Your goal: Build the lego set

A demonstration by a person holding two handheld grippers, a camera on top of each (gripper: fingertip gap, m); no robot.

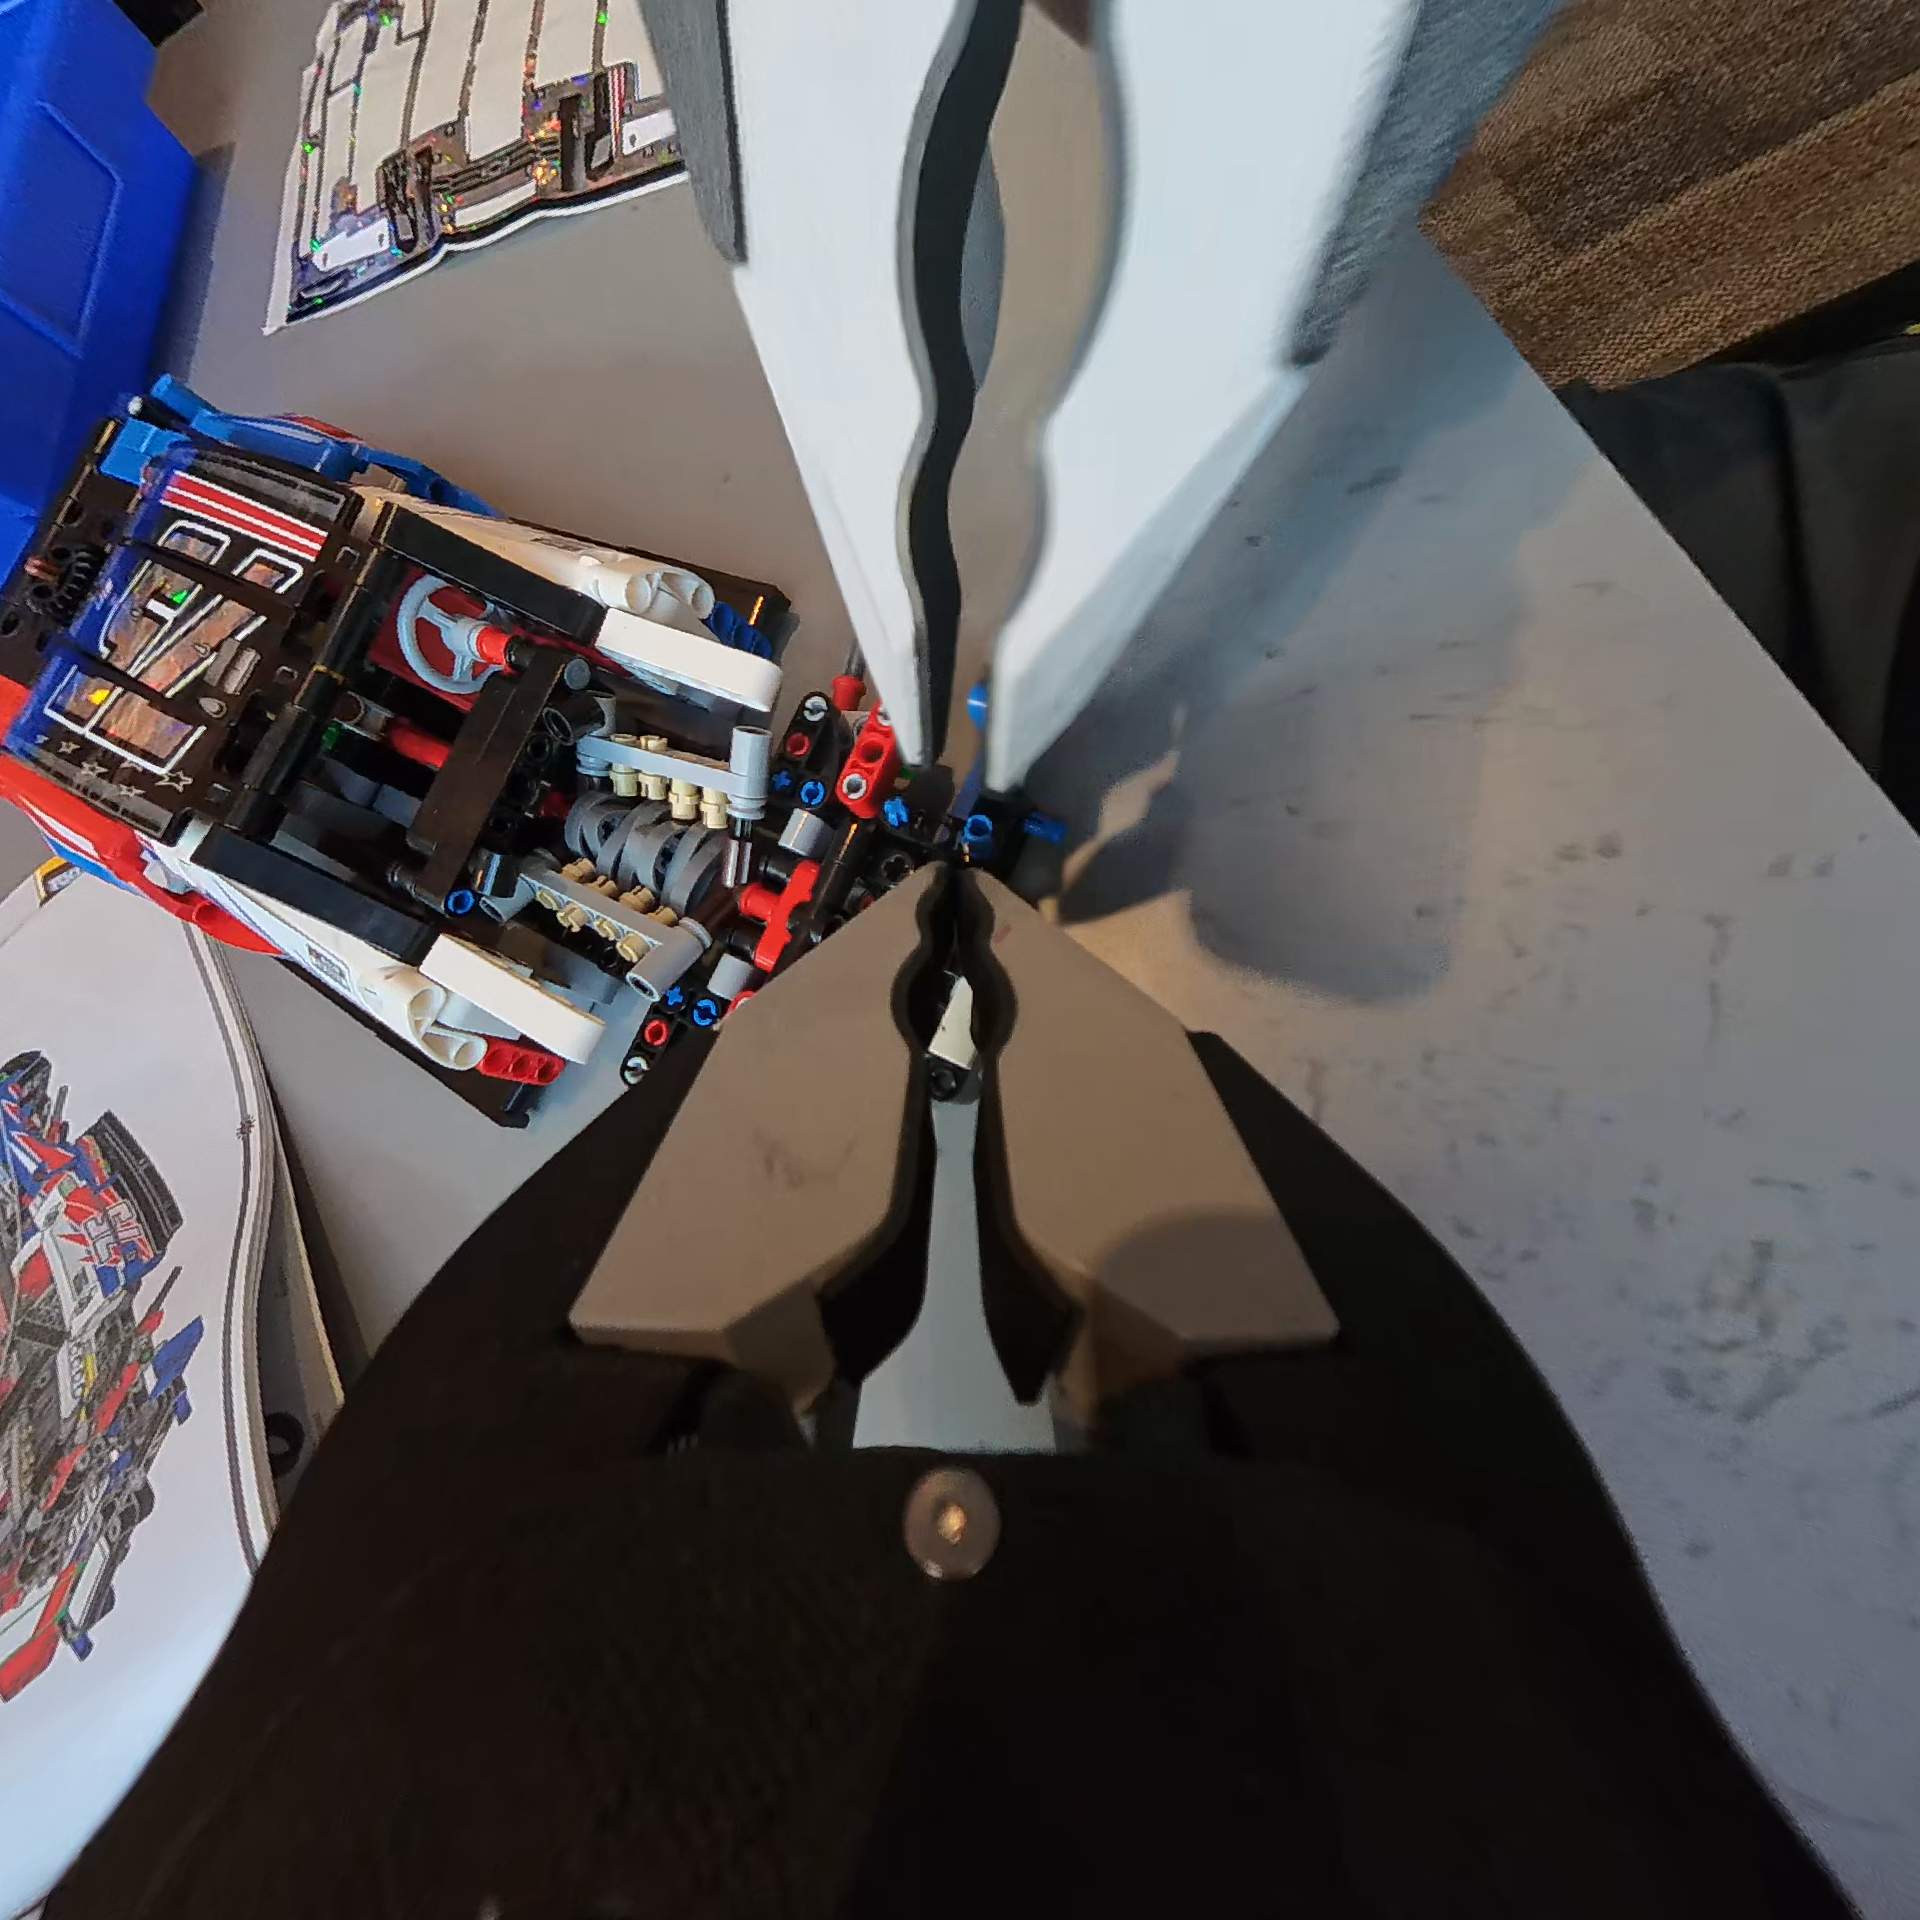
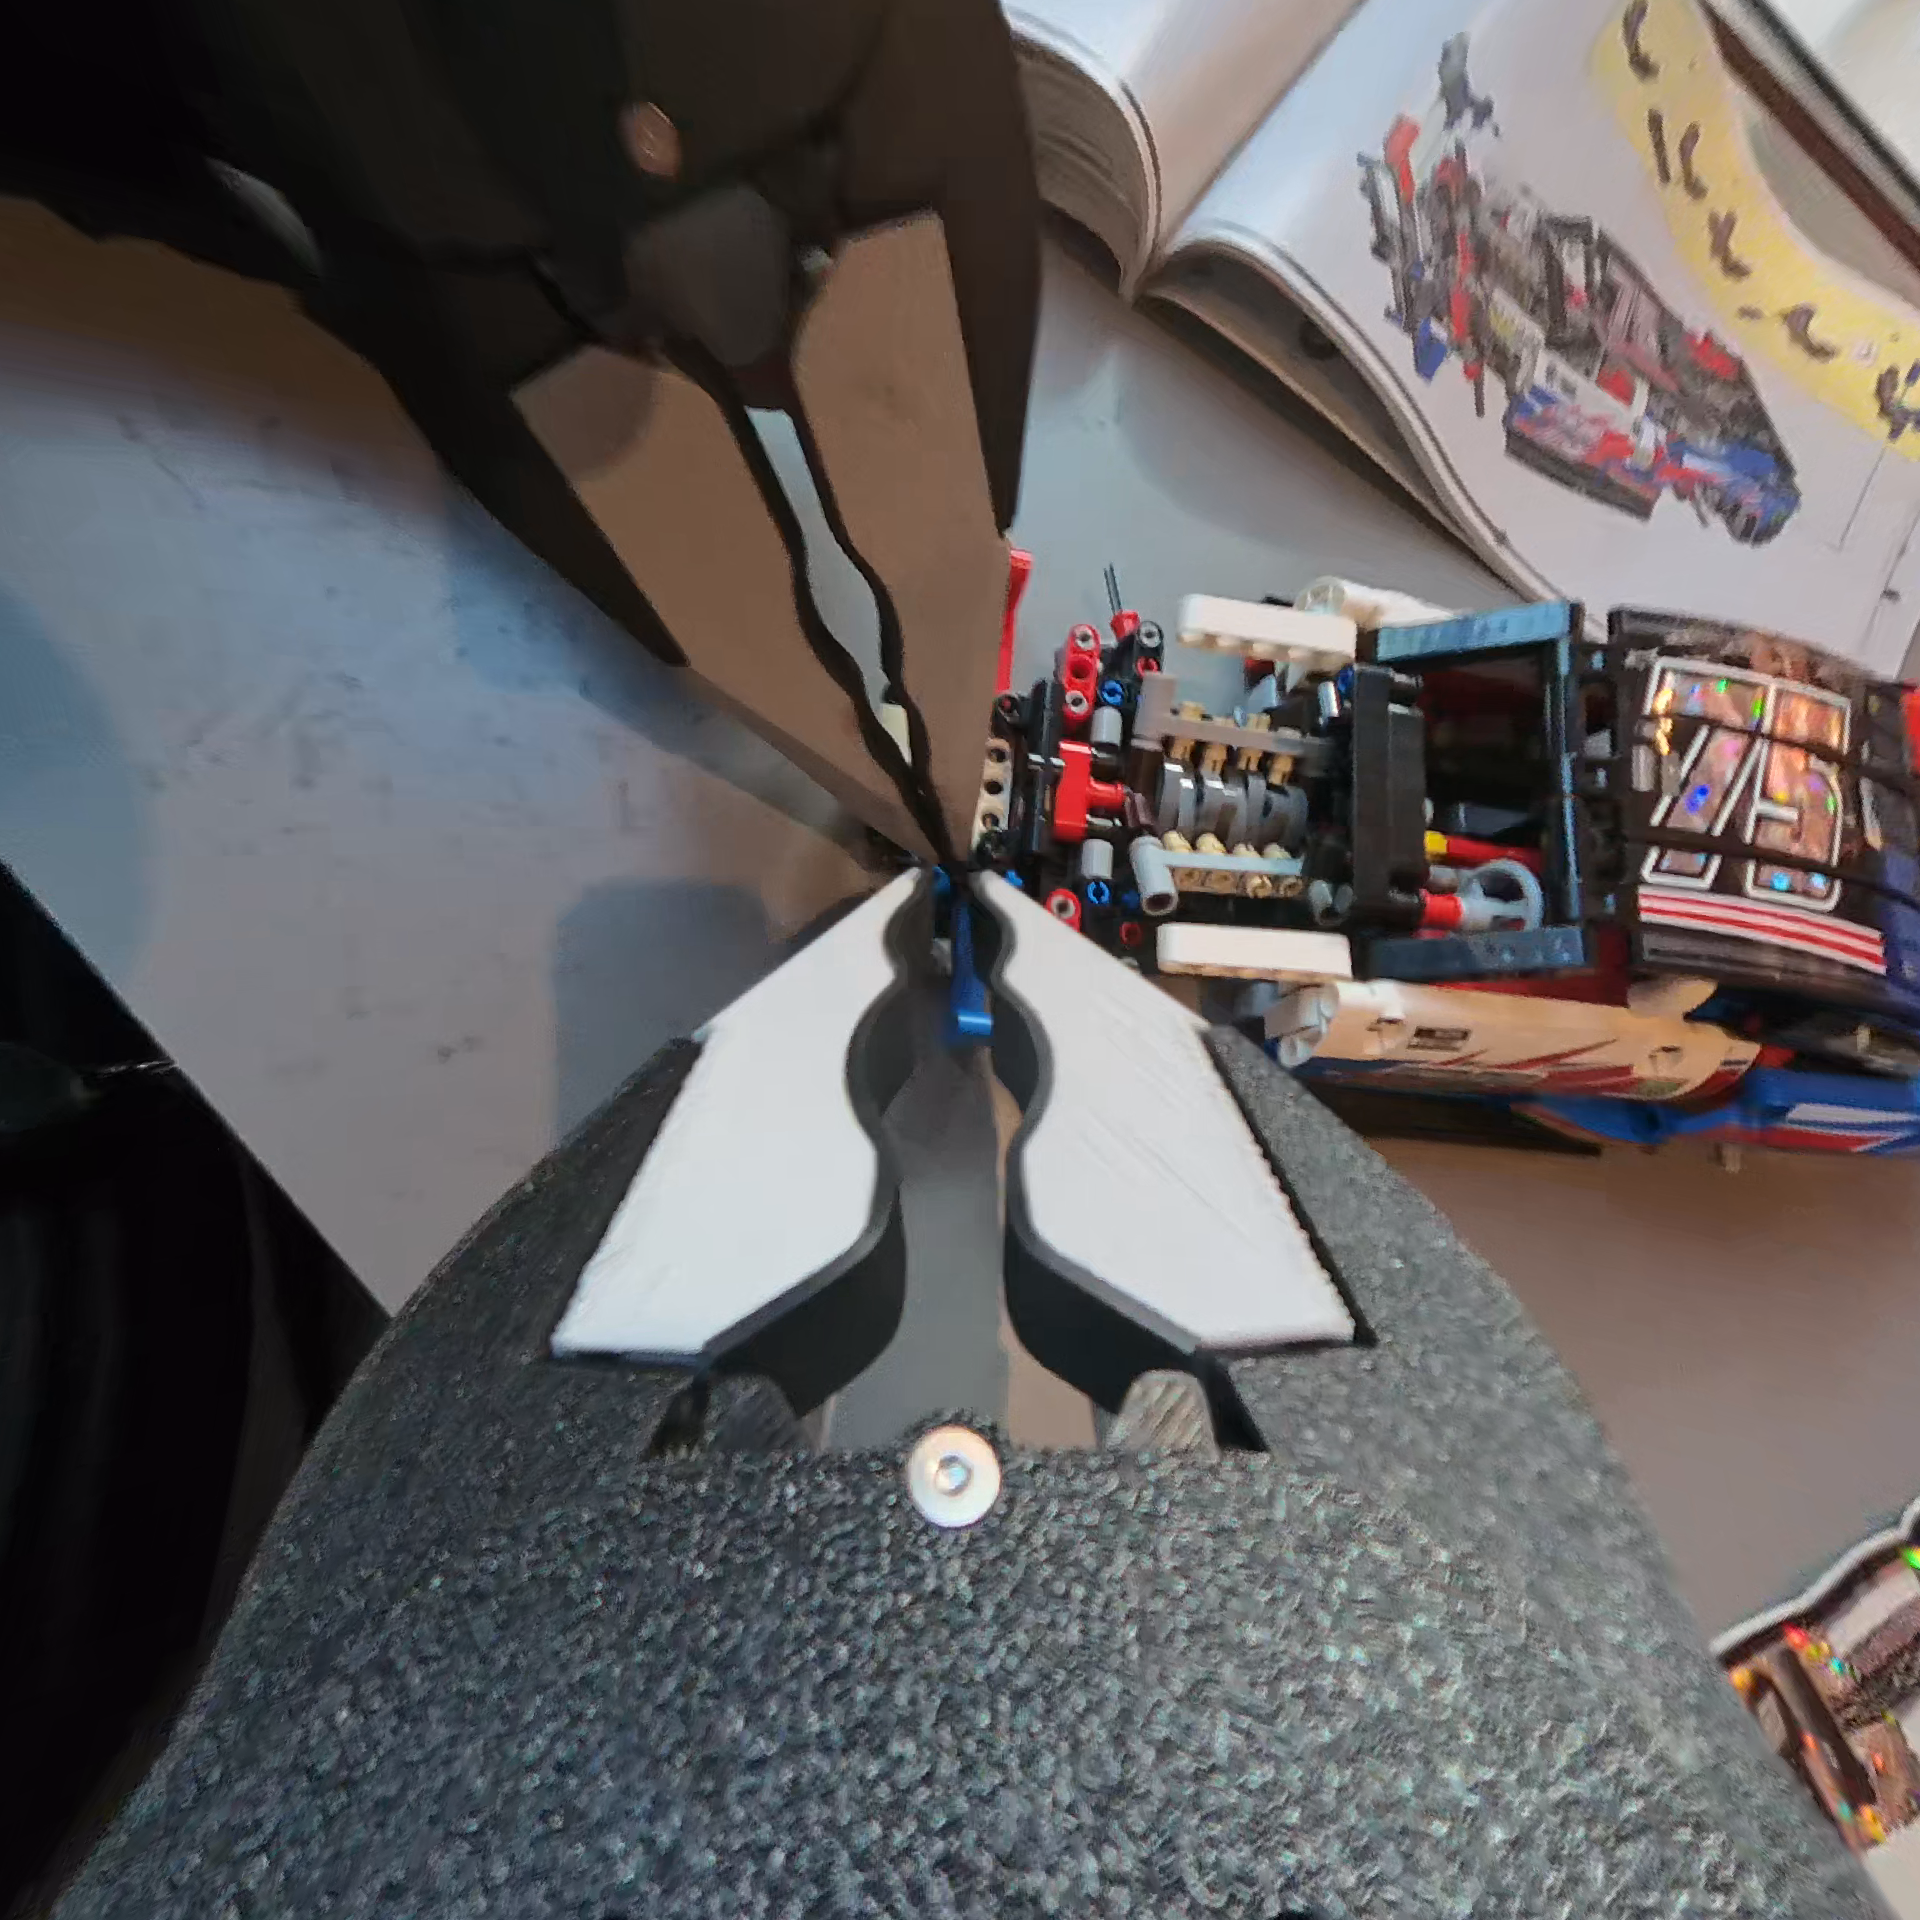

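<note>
The partly built Lego car [image 1: 416,748], black, white, red and blue with an open grey engine, lies on the pale table; it also shows in the right wrist view [image 2: 1455,831]. My left gripper [image 1: 945,883], with tan fingers, is shut on a small white and black piece [image 1: 951,1023] at the car's front end. My right gripper [image 2: 945,888], with white fingers, is shut on a thin blue piece [image 2: 966,977]. The two grippers meet tip to tip at the car's nose, where a black part with blue pins [image 1: 1013,831] sits.
An open instruction booklet [image 1: 104,1247] lies beside the car, also in the right wrist view [image 2: 1558,312]. A sticker sheet [image 1: 468,135] and a blue bin [image 1: 73,260] lie beyond. The table edge [image 1: 1558,416] runs at the right, with dark floor past it. My two grippers' fingertips are within a few centimetres of each other.
</note>
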